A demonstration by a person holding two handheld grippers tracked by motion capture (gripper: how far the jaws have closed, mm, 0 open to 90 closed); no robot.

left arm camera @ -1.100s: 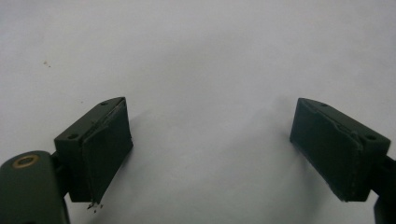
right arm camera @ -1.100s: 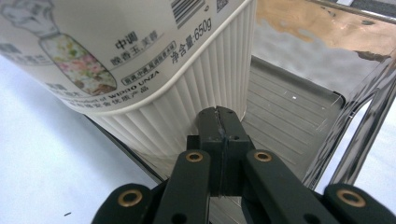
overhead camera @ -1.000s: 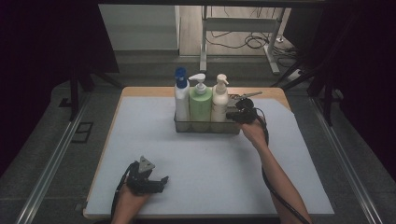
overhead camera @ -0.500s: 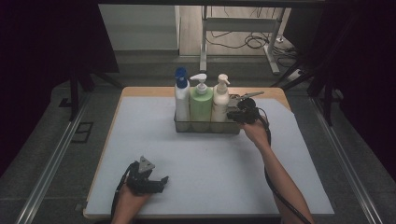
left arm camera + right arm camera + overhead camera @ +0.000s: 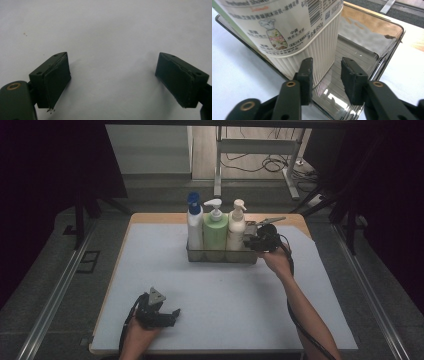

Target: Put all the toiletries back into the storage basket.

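The right claw (image 5: pixel 327 75) has just been opening; its jaws stand slightly apart at the right end of the clear tray (image 5: pixel 384 50), gripping nothing, just beside the cream pump bottle (image 5: pixel 294 32) standing inside. The left claw (image 5: pixel 112 82) rests wide open and empty on the near-left bench (image 5: pixel 225 305).
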